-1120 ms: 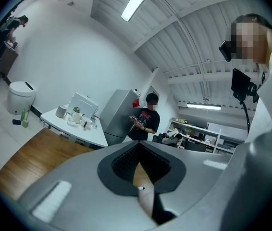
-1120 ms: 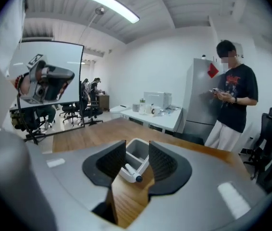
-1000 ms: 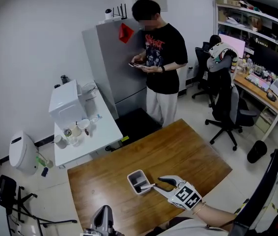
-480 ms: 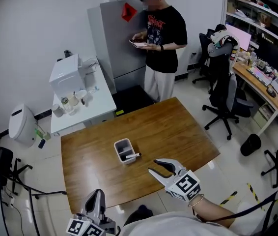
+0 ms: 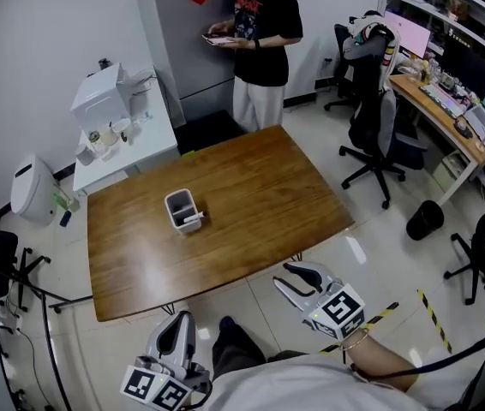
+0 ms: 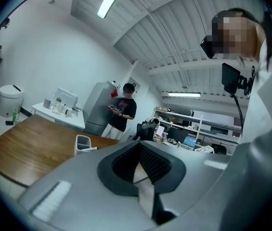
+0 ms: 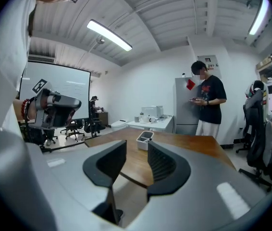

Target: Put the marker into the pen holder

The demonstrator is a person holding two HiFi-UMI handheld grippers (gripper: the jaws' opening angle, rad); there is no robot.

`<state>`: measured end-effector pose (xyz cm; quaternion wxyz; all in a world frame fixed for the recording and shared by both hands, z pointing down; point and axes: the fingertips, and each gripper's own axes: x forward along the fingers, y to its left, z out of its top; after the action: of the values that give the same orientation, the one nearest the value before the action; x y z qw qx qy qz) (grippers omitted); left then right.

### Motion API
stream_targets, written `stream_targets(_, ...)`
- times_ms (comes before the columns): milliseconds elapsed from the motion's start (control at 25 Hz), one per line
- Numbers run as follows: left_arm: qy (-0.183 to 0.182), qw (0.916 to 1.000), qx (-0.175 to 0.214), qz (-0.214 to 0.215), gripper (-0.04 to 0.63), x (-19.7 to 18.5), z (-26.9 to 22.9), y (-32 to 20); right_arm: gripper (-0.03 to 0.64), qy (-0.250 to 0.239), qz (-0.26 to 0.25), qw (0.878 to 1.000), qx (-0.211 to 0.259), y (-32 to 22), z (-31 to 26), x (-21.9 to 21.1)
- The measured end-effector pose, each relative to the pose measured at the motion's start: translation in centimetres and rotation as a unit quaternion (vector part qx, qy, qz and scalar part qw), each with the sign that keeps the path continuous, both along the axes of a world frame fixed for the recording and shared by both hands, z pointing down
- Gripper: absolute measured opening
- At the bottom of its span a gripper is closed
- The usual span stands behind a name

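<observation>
The white pen holder [image 5: 180, 207] stands on the wooden table [image 5: 251, 187], left of its middle. The marker [image 5: 194, 219] rests inside it, with its white end leaning over the near rim. Both grippers hang over the floor, nearer than the table's front edge and well apart from the holder. My right gripper [image 5: 286, 277] is open with nothing between its fingers. My left gripper [image 5: 176, 330] is shut and holds nothing. The holder also shows far off in the left gripper view [image 6: 82, 143] and in the right gripper view [image 7: 144, 139].
A person [image 5: 255, 32] in a black T-shirt stands by the grey fridge [image 5: 182, 50] beyond the table. A white side table [image 5: 122, 139] with appliances is at the far left. An office chair [image 5: 371, 110] and a cluttered desk [image 5: 457, 101] stand to the right.
Both grippers have drawn back from the table to over the floor. The right gripper has left the holder's side. The marker stays in the holder.
</observation>
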<state>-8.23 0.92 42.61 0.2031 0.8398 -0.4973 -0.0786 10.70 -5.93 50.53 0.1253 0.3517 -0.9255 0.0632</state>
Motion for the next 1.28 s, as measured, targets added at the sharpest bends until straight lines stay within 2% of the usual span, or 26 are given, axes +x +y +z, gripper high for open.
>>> stream_targets(120, 0.010, 0.9998, -0.015, -0.009, 0.002, 2.3, 0.9, 3.1, 0.130, -0.004, 0.004, 1.000, -0.004, 2.9, 0.2, 2.6)
stream_targets(280, -0.004, 0.9988, -0.025, -0.042, 0.002, 3.3, 1.1, 6.8, 0.129, -0.003, -0.006, 1.000, -0.011, 6.6, 0.2, 5.3)
stream_targets(360, -0.008, 0.9988, -0.019, -0.045, 0.002, 3.8, -0.1, 8.0, 0.129, -0.011, -0.002, 1.000, -0.005, 7.7, -0.5, 6.6)
stream_targets(560, -0.013, 0.9998, -0.005, -0.013, 0.002, 5.4, -1.7, 8.0, 0.127, -0.038, 0.017, 0.999, 0.018, 9.1, -2.6, 7.8)
stream_targets(720, -0.029, 0.9992, 0.015, 0.021, 0.002, 8.0, -2.8, 6.6, 0.126, -0.043, 0.035, 0.998, 0.012, 10.8, -2.3, 9.1)
stream_targets(920, -0.016, 0.9981, 0.022, 0.056, 0.002, 10.3, -3.0, 8.0, 0.113, -0.040, 0.049, 0.998, 0.011, 12.5, -2.8, 9.9)
stream_targets(1040, -0.007, 0.9985, 0.014, 0.053, 0.002, 8.8, -2.7, 9.5, 0.112, -0.040, 0.052, 0.998, 0.017, 13.1, -3.8, 9.0)
stream_targets(1280, -0.014, 0.9998, -0.011, -0.007, 0.002, -0.6, -1.2, 12.6, 0.112, -0.046, 0.015, 0.999, 0.005, 13.6, -4.3, 1.5)
